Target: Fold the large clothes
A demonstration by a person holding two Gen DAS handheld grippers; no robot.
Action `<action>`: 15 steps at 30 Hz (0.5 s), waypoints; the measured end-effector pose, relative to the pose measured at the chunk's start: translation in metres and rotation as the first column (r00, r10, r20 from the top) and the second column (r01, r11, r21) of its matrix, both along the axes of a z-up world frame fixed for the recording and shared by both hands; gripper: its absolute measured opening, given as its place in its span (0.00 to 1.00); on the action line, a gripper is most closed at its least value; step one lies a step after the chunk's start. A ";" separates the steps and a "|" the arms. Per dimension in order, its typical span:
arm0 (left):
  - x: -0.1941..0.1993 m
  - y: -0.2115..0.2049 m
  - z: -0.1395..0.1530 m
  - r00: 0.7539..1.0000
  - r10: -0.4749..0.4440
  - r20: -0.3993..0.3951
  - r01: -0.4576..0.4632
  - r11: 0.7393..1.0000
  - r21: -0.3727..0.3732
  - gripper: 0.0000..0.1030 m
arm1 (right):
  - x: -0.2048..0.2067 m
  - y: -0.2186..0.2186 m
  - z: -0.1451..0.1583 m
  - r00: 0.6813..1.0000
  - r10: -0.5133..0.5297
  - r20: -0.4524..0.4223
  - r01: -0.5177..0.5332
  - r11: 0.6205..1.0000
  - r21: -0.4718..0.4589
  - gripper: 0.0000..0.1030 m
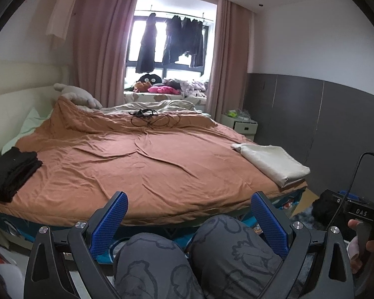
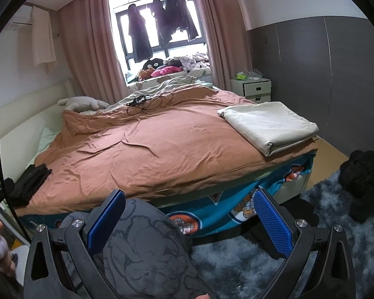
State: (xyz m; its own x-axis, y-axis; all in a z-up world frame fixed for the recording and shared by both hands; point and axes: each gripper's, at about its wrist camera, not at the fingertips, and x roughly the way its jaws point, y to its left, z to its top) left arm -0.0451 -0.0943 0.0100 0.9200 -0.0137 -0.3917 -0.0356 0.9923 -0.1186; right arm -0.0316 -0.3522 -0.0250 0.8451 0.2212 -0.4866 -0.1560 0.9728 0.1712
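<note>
A folded cream cloth (image 1: 274,162) (image 2: 269,127) lies on the right front corner of the bed. A stack of folded black clothes (image 1: 11,172) (image 2: 31,179) rests at the bed's left front edge. My left gripper (image 1: 189,204) stands open and empty, held low before the bed above the person's knees (image 1: 224,246). My right gripper (image 2: 189,201) is likewise open and empty, over a knee (image 2: 139,239) in grey patterned trousers. In the left wrist view the right gripper's body (image 1: 356,211) shows at the far right, held by a hand (image 1: 361,246).
The orange-brown duvet (image 1: 137,159) (image 2: 149,149) covers the bed, with a black cable tangle (image 1: 152,118) (image 2: 147,103) near its far end. A plush toy (image 1: 77,94) lies by the headboard. A white nightstand (image 2: 254,89) stands at the right, and a dark fluffy heap (image 2: 364,179) sits on the grey rug (image 2: 236,261).
</note>
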 end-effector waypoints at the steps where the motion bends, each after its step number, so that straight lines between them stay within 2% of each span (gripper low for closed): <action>1: 0.000 0.000 -0.001 1.000 0.002 -0.001 -0.002 1.000 0.001 0.97 | 0.000 0.001 -0.001 1.000 0.002 -0.001 -0.002 1.000 0.000 1.00; 15: -0.001 0.001 -0.006 1.000 0.007 -0.010 -0.007 1.000 -0.010 0.97 | 0.001 0.004 -0.003 1.000 0.006 -0.007 -0.006 1.000 0.000 1.00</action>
